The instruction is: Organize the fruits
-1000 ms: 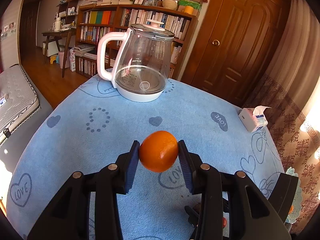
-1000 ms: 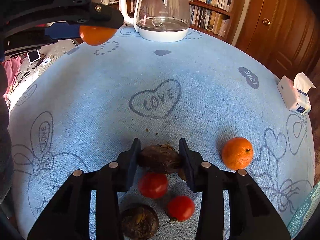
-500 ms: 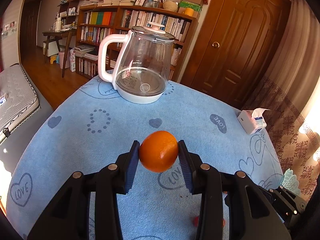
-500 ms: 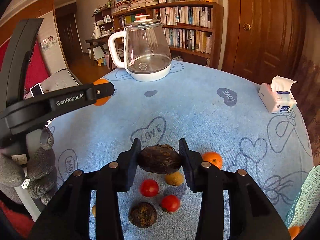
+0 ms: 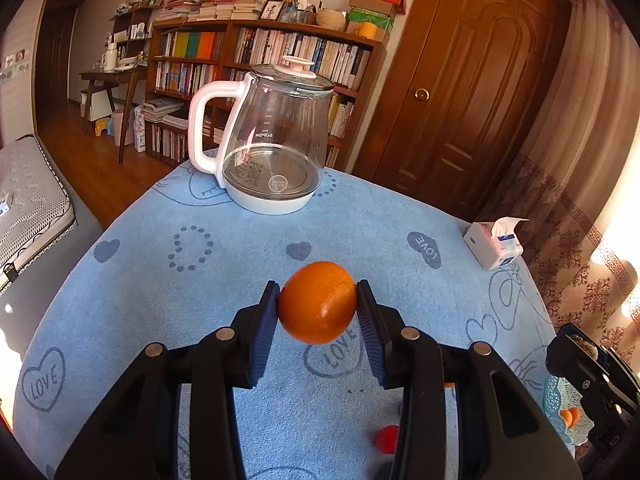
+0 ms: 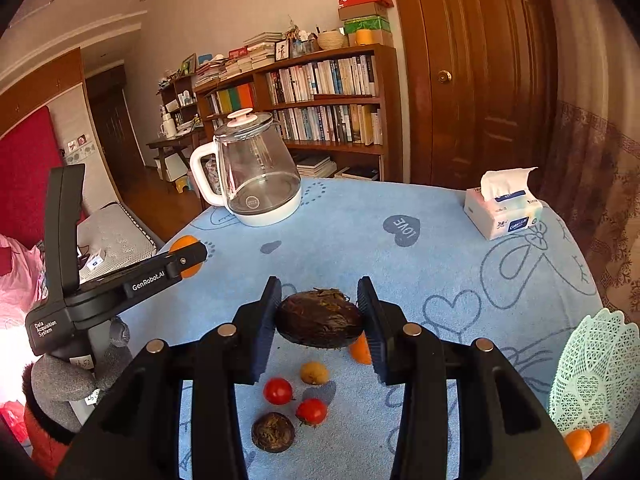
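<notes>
Each gripper (image 5: 317,320) is matte black plastic with ribbed dark-blue pads (image 5: 264,332) and round silver screws. The left gripper (image 6: 188,258) bears white "GenRobot.AI" and "Data Acquisition System" lettering. The left hand (image 6: 72,380) wears a grey knitted glove.

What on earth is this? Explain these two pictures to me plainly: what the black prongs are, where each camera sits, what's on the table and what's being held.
There is no robot here. A person holds a hand-squeezed black claw in each hand, and each claw carries a camera that looks forward along its two prongs.

The left camera shows the left claw shut on an orange.

The right camera shows the right claw shut on a dark brown fruit; the left claw appears at that picture's left edge.

Both are raised above a round table with a blue cloth. On it stand a glass kettle and a tissue pack. Below the right claw lie two tomatoes, a small yellow fruit, another dark fruit and an orange, partly hidden. A green basket at the right edge holds orange fruit.
</notes>
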`<move>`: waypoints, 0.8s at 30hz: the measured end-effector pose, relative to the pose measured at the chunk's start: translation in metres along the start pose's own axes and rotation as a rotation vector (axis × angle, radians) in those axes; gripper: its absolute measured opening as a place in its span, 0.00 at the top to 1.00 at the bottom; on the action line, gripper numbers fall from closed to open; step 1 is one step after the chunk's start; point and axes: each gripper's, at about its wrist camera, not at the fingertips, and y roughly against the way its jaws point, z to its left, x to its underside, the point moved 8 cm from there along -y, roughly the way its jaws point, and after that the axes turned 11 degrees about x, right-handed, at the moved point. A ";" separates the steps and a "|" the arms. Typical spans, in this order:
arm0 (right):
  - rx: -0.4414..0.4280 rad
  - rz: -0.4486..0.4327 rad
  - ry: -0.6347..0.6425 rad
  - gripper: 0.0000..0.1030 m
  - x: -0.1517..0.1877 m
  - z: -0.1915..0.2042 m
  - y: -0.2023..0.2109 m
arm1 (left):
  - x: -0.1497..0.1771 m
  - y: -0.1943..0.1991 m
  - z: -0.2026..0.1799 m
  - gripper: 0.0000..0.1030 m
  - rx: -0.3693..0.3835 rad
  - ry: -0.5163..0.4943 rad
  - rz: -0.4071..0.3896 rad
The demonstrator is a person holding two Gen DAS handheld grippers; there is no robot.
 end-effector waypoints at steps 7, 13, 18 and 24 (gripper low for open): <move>0.039 -0.053 -0.055 0.60 -0.002 -0.027 0.023 | 0.001 0.007 -0.013 0.62 -0.020 -0.050 -0.031; 0.078 -0.057 -0.129 0.60 0.009 -0.053 0.028 | 0.008 0.011 -0.036 0.62 0.001 -0.109 -0.037; 0.119 -0.067 -0.184 0.60 0.014 -0.076 0.032 | 0.015 0.012 -0.056 0.62 0.023 -0.159 -0.040; 0.164 -0.076 -0.235 0.60 0.020 -0.104 0.039 | 0.027 0.009 -0.077 0.62 0.051 -0.214 -0.021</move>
